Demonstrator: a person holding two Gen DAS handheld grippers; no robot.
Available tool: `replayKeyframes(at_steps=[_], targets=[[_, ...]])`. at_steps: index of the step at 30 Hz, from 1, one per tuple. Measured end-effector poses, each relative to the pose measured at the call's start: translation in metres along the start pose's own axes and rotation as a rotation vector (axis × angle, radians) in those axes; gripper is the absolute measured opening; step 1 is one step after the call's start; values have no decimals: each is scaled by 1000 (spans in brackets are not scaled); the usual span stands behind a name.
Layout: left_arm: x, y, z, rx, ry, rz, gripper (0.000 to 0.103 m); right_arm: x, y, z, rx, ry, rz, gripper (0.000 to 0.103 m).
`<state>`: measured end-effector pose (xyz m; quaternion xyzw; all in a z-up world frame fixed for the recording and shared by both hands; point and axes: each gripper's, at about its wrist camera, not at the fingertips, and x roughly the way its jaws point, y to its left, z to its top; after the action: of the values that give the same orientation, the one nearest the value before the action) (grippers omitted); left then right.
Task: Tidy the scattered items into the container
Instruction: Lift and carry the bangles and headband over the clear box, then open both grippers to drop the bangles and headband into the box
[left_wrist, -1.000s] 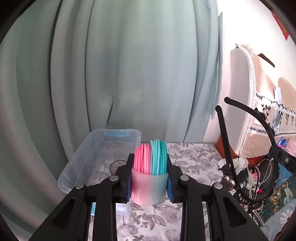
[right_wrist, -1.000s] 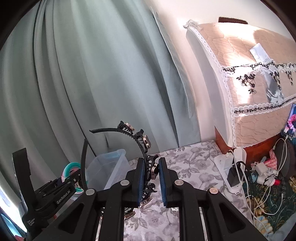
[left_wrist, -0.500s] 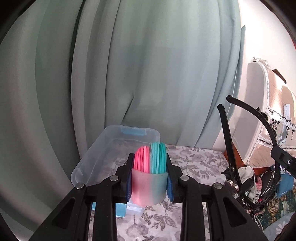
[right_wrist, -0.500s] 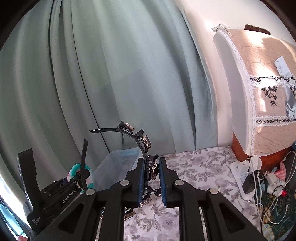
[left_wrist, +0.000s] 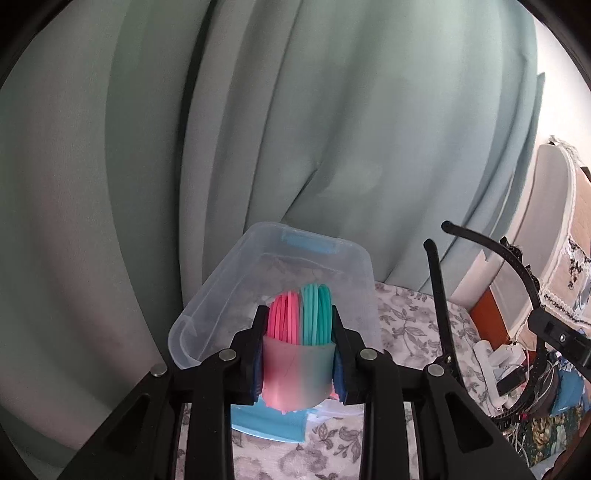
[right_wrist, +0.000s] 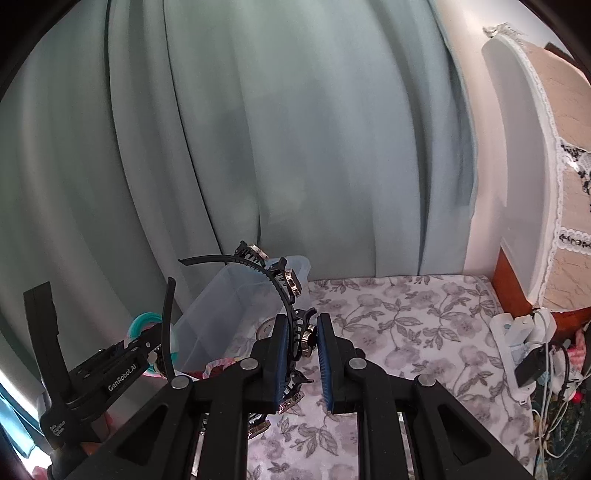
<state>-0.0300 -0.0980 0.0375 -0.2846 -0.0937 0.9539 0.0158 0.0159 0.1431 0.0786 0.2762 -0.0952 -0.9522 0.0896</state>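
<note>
A: Where are the task items?

B: The pink-and-teal bundle of bands (left_wrist: 297, 354) is pinched between the pads of the left gripper (left_wrist: 298, 356), in front of the clear plastic container (left_wrist: 236, 291) on the floral cloth (right_wrist: 399, 325). The black studded headband (right_wrist: 284, 291) is clamped in the right gripper (right_wrist: 300, 354), just beside the container's near wall.

A: Surroundings?

B: A pale green curtain (left_wrist: 258, 129) hangs behind. A power strip (right_wrist: 517, 343) lies at the right.

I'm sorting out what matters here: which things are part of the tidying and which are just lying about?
Part of the job:
- clear container
- pink and teal roll in the left gripper
- black headband in the right gripper

Lying about:
- white power strip with cables
- curtain
</note>
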Motion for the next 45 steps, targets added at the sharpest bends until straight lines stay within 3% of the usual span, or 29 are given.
replayKeyframes(at_steps=[17, 27, 43, 45], targets=[[35, 50, -3, -65, 36, -11, 30, 81, 25, -5, -29, 110, 27, 17], [51, 59, -5, -92, 75, -42, 30, 116, 31, -5, -40, 152, 70, 17], [70, 58, -5, -88, 108, -30, 30, 156, 42, 1, -45, 183, 117, 20], [70, 58, -5, -91, 108, -34, 38, 157, 44, 1, -52, 182, 120, 20]])
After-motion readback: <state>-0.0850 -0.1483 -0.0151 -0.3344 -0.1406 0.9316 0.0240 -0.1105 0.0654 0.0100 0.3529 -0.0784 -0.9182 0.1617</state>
